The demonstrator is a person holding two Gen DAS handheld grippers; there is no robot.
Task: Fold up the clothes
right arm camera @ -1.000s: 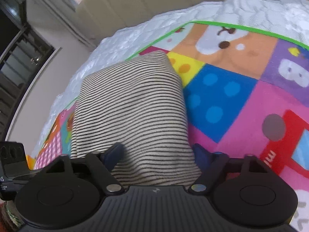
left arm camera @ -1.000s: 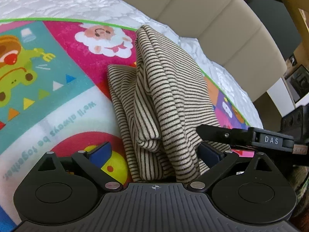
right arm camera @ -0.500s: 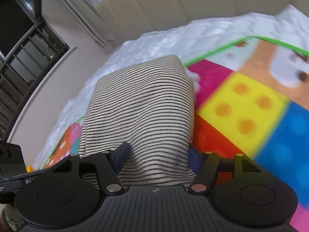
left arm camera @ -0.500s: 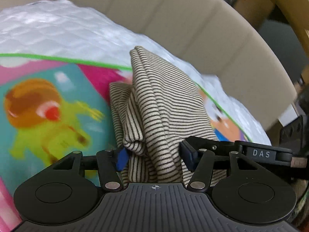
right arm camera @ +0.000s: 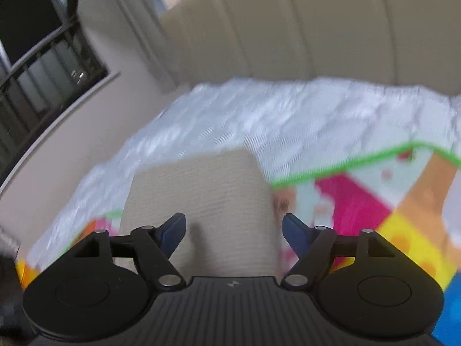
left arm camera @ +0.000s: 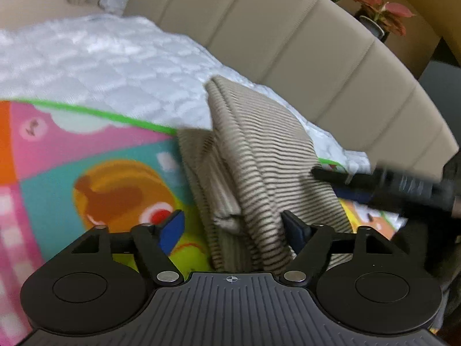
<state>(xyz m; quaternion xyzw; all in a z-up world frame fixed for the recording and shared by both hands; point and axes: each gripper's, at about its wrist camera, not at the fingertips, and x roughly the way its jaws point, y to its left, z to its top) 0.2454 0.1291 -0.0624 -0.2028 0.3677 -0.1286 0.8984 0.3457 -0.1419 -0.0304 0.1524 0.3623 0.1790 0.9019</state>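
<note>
My left claw (left arm camera: 233,227) has its jaws opening, with the folded striped garment (left arm camera: 259,170) bunched between them. The right blue pad (left arm camera: 294,229) sits against the cloth, while the left pad (left arm camera: 171,229) stands clear of it over the play mat (left arm camera: 86,150). My right claw (right arm camera: 233,230) is opening too, straddling the near end of the same garment (right arm camera: 198,190); whether its pads touch the cloth I cannot tell through the blur.

The garment lies on the bright cartoon mat, which is spread on the bed's white quilt (left arm camera: 115,69), and runs away from me toward twelve o'clock, its far end reaching over the mat's green border (left arm camera: 95,112) onto the quilt. The beige padded headboard (left arm camera: 288,52) curves behind it. In my left view, my right claw (left arm camera: 331,174) reaches in from three o'clock.
</note>
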